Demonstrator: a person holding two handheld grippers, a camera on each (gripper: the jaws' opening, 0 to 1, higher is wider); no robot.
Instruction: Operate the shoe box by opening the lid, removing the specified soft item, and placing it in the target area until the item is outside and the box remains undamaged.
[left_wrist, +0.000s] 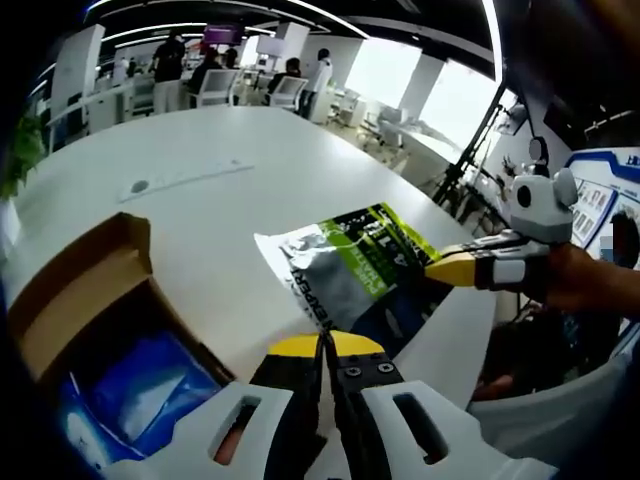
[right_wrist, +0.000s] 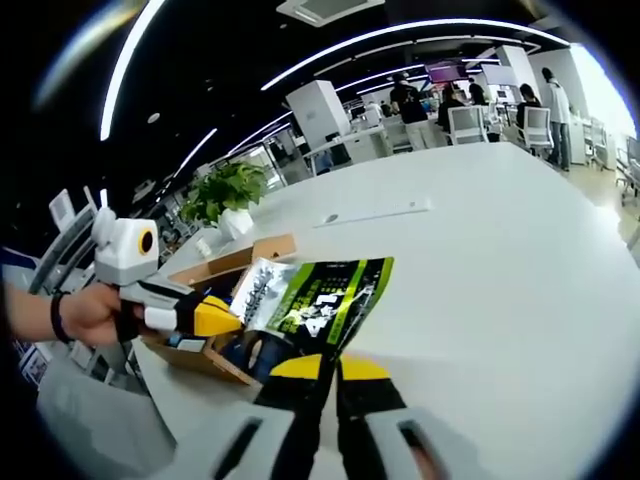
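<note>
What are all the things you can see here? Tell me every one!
Packet: one, silver, green and black, held over the table between both grippers.
Shoe box: one, brown cardboard, open, on the table beside the packet.
Blue item: one, inside the box.
Table: one, white, large.
Potted plant: one, green, at the table's edge.
People: several, far behind the table.
Left gripper: yellow tips, jaws shut on the packet.
Right gripper: yellow tips, jaws shut on the packet.
Hand: one, holding the left gripper.

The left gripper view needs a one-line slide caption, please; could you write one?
Both grippers pinch a green-and-grey soft packet above the white table, beside the open cardboard shoe box.
</note>
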